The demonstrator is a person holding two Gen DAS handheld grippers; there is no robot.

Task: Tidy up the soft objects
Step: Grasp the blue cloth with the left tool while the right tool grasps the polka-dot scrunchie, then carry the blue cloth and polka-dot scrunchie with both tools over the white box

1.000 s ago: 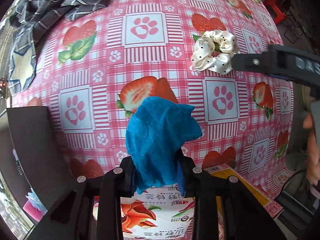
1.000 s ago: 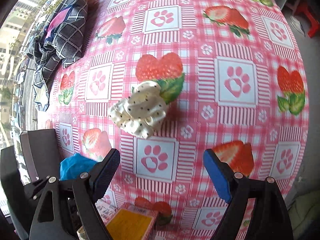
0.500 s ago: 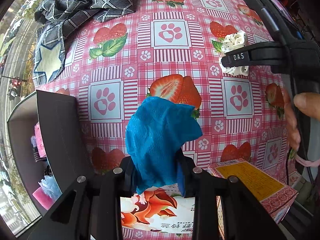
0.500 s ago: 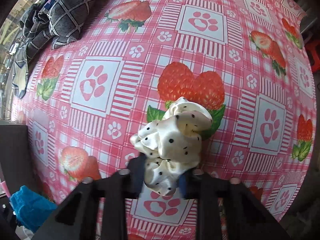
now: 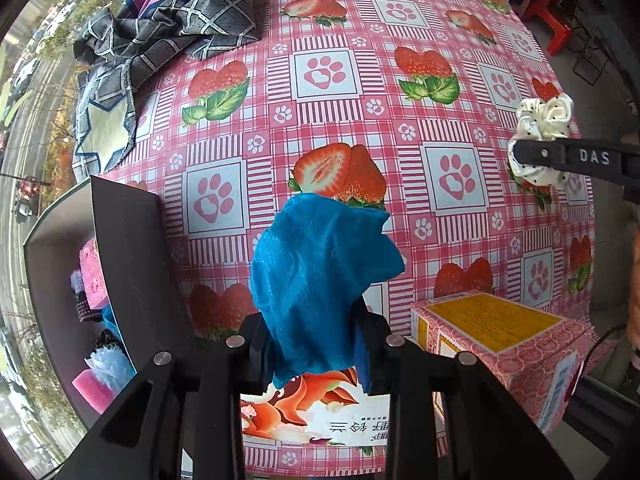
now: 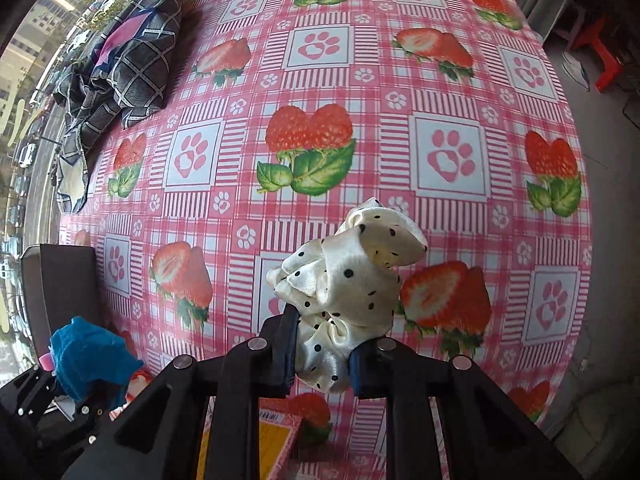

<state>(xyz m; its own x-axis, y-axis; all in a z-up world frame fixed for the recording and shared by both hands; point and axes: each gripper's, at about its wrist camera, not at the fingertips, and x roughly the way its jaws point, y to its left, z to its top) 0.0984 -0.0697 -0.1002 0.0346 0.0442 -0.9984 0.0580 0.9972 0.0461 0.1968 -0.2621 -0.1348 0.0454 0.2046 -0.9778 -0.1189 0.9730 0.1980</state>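
Strawberry-print tablecloth [image 5: 360,128], daylit street-side window [image 5: 28,128]

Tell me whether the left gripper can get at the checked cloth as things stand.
Probably not yet: the left gripper is shut on the blue cloth, though nothing lies between it and the checked cloth.

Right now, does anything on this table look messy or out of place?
Yes: the dark plaid cloth lies crumpled at the table's far left corner, unfolded, one end trailing toward the edge. Nothing looks spilled or damaged.

White letters "DAS" stand on the right hand-held gripper [image 5: 520,152]; beside the pink box [image 5: 500,336], a packet [image 5: 312,412] shows upside-down Chinese print, unreadable.
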